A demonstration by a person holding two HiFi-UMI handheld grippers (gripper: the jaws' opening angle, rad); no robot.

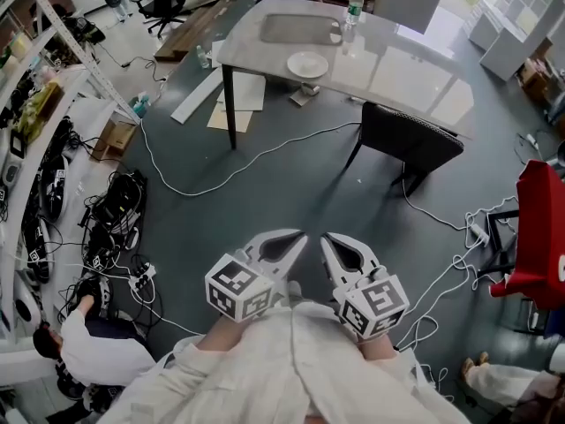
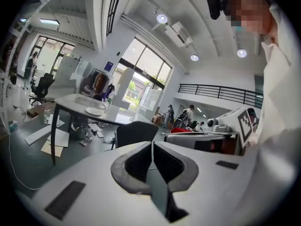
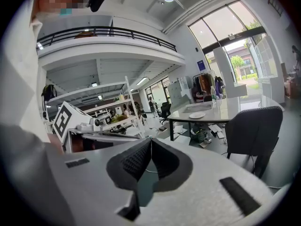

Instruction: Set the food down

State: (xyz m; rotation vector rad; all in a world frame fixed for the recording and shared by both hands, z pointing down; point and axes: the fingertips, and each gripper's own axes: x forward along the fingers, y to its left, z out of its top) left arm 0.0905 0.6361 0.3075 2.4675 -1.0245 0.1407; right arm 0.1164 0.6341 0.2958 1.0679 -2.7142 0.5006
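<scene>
Both grippers are held close to my body, above the grey floor and well short of the table. My left gripper [image 1: 302, 237] [image 2: 151, 144] is shut with nothing between its jaws. Beside it my right gripper [image 1: 325, 238] [image 3: 150, 139] is shut and empty too. A white plate [image 1: 307, 64] [image 2: 93, 111] [image 3: 196, 115] lies on the pale table [image 1: 397, 69] far ahead, next to a clear tray [image 1: 298, 29] and a water bottle [image 1: 352, 9]. No food shows in either gripper.
A black chair [image 1: 408, 138] stands at the table's near side. Cables [image 1: 238, 168] run over the floor. Shelving with gear [image 1: 35, 104] lines the left; a person crouches at lower left [image 1: 93, 343]. A red chair [image 1: 538, 237] stands at the right.
</scene>
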